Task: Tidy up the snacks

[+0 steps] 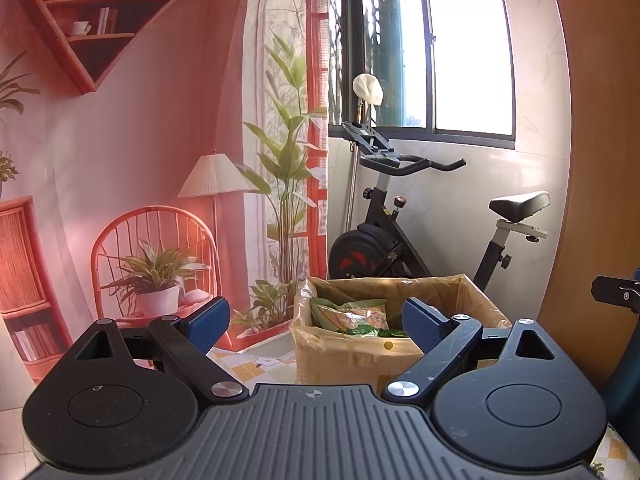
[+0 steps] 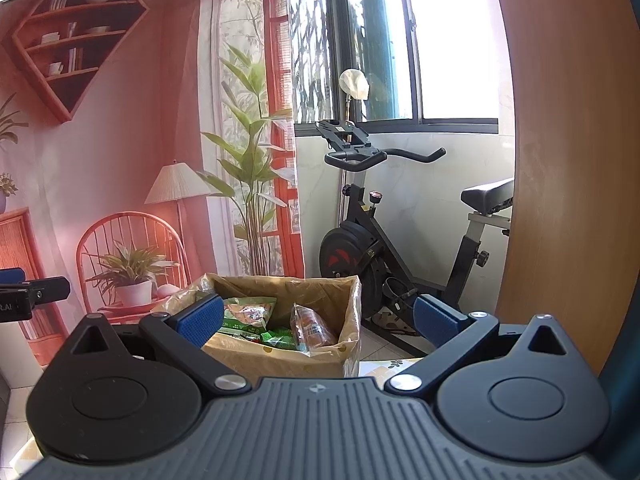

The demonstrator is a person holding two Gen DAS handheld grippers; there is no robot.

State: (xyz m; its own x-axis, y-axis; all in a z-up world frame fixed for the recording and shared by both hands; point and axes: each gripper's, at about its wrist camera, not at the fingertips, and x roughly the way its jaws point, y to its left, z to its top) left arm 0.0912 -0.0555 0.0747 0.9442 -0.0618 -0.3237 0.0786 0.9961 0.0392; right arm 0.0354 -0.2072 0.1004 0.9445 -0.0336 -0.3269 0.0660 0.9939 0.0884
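Observation:
An open cardboard box [image 1: 352,360] [image 2: 280,356] lined with clear plastic stands on the checked tablecloth ahead of both grippers. Inside it lie a green snack bag [image 1: 350,316] [image 2: 248,314], small green packets [image 2: 280,338] and a clear pack of brown snacks [image 2: 310,326]. My left gripper [image 1: 316,320] is open and empty, held above and short of the box. My right gripper [image 2: 318,316] is open and empty, also short of the box. The left gripper shows at the left edge of the right wrist view [image 2: 32,292]; the right gripper shows at the right edge of the left wrist view [image 1: 616,292].
A printed room backdrop [image 1: 140,160] hangs behind the table. An exercise bike [image 1: 420,220] [image 2: 400,220] stands under the window. A wooden panel [image 1: 600,160] [image 2: 568,160] rises at the right. The flowered tablecloth [image 1: 260,364] shows beside the box.

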